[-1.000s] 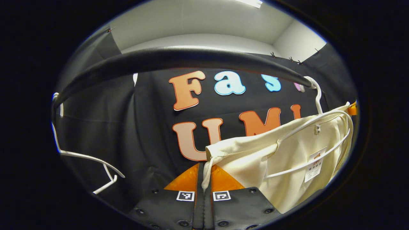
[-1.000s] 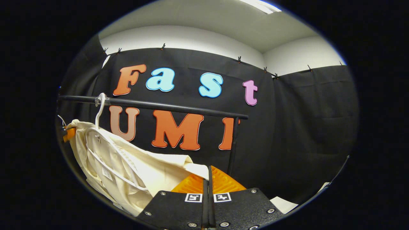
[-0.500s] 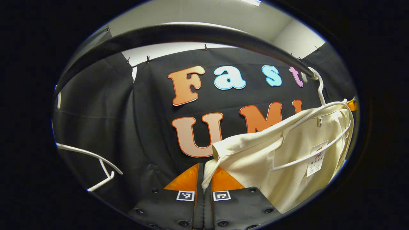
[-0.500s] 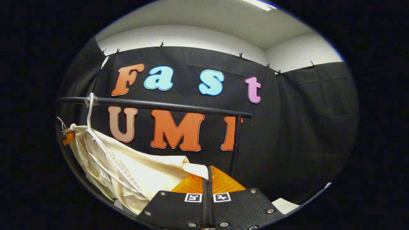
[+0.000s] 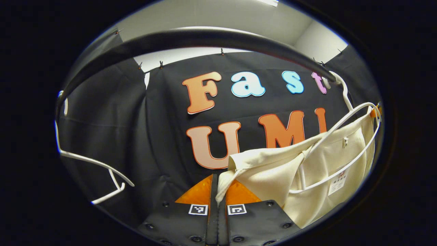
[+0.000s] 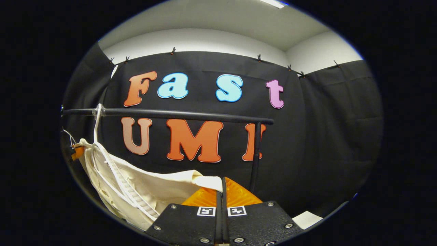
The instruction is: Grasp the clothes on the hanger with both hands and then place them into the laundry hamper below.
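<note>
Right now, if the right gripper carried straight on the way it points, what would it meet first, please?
Probably the black clothes rail or its upright post, then the booth's cloth wall; the right gripper is shut on the cream garment. Depth is unclear.

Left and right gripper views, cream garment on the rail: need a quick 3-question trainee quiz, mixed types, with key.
1. True or false: the left gripper is shut on an edge of the cream garment.
2. Multiple choice: the white hanger that carries the garment is
A. hooked on the black rail
B. lying on the floor
C. held between the right gripper's fingers
3. Fill in: the right gripper pinches the garment's ____ .

Key
1. True: the cloth runs down into the closed gap between its fingers.
2. A: its hook sits over the rail.
3. Edge: a cream corner goes between the closed fingers.
</note>
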A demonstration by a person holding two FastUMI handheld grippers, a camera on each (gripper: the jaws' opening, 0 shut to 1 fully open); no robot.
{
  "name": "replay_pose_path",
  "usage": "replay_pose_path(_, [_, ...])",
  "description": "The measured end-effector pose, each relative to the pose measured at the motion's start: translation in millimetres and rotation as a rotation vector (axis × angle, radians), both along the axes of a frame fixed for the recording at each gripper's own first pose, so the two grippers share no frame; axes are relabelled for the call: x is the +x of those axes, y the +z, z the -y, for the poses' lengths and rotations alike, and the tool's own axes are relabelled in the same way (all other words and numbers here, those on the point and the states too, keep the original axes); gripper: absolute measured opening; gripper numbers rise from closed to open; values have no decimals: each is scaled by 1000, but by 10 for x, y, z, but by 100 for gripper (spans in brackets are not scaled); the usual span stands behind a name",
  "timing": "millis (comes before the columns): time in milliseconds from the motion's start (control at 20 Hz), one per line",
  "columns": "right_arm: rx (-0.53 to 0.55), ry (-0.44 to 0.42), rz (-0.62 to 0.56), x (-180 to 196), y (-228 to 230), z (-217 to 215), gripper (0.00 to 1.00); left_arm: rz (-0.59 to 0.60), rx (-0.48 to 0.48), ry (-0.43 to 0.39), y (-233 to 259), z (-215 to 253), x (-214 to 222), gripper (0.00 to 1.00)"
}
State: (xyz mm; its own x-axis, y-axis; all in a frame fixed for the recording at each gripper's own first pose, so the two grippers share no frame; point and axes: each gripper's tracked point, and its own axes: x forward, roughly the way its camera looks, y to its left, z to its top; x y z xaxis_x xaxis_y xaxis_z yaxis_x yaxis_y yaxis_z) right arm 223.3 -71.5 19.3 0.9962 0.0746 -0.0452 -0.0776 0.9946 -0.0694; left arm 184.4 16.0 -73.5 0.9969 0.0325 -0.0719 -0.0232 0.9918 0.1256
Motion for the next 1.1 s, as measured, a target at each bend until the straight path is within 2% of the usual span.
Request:
replay_pose_path(50, [15, 17, -15, -5, -93, -31, 0, -15, -17, 5, -92, -37, -6, 7])
replay_pose_path(400, [129, 84, -111, -162, -744, -63, 0, -89, -67, 8, -534, -145, -230, 7])
replay_pose_path(650, [114, 82, -197, -476, -1292, -53, 0, -190, -109, 3, -1051, -148, -581, 7])
replay_pose_path(800, [63, 57, -247, -678, -1593, 5, 0, -259, -123, -13, -1372, -86, -818, 7])
replay_pose_path(950, [25, 35, -294, -868, -1897, 63, 0, -310, -119, -41, -1611, 59, -1032, 7])
replay_pose_path(1100, [36, 20, -347, -1091, -2215, 101, 0, -371, -136, -75, -1812, 243, -1106, 7])
